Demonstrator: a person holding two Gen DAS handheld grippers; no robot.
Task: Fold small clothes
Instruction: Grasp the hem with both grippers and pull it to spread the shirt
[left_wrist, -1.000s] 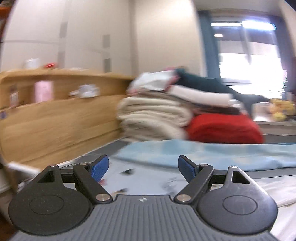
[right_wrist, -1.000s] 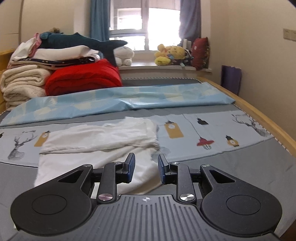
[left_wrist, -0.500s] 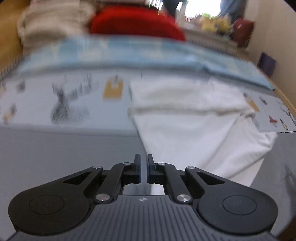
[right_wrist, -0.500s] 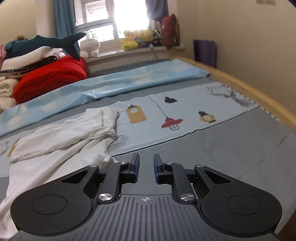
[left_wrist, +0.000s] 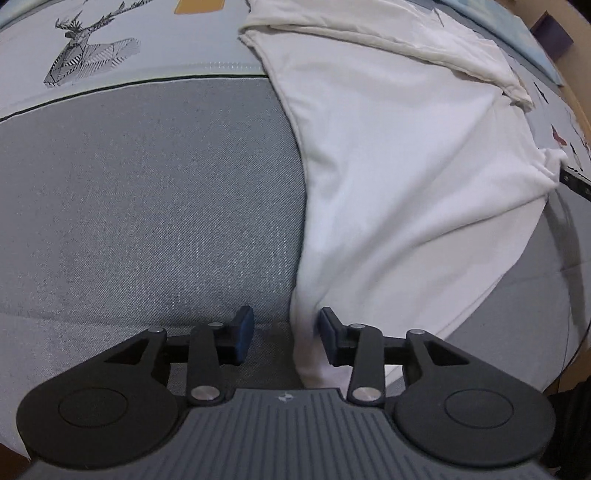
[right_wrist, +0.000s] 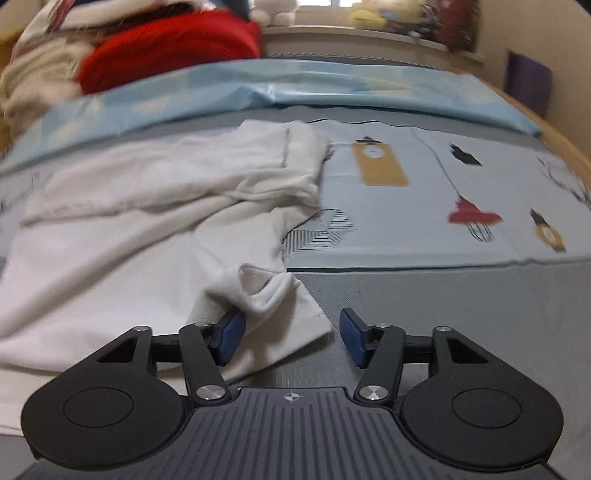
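Folding is barely under way here: the crumpled white cotton garment (left_wrist: 399, 155) lies spread and rumpled across the grey woven bedcover (left_wrist: 147, 206), its far part bunched into a loose roll, with nothing squared up yet. Left gripper (left_wrist: 284, 332) points steeply down at the near left corner, its blue-padded jaws just opening and now standing apart, the cloth's edge running between them, against the right pad but not pinched. Over on the other side, the right gripper (right_wrist: 291, 334) comes in lower and flatter, its jaws also just opening; a pointed corner of the white garment (right_wrist: 155, 229) sits in the gap beside the left pad, again not clamped. So both tools look lined up for a two-corner pickup. By my reading everything is still to do: grab, lift, flatten, then the folds themselves. The patterned pale-blue sheet (right_wrist: 443, 192) beyond offers room to lay it out.
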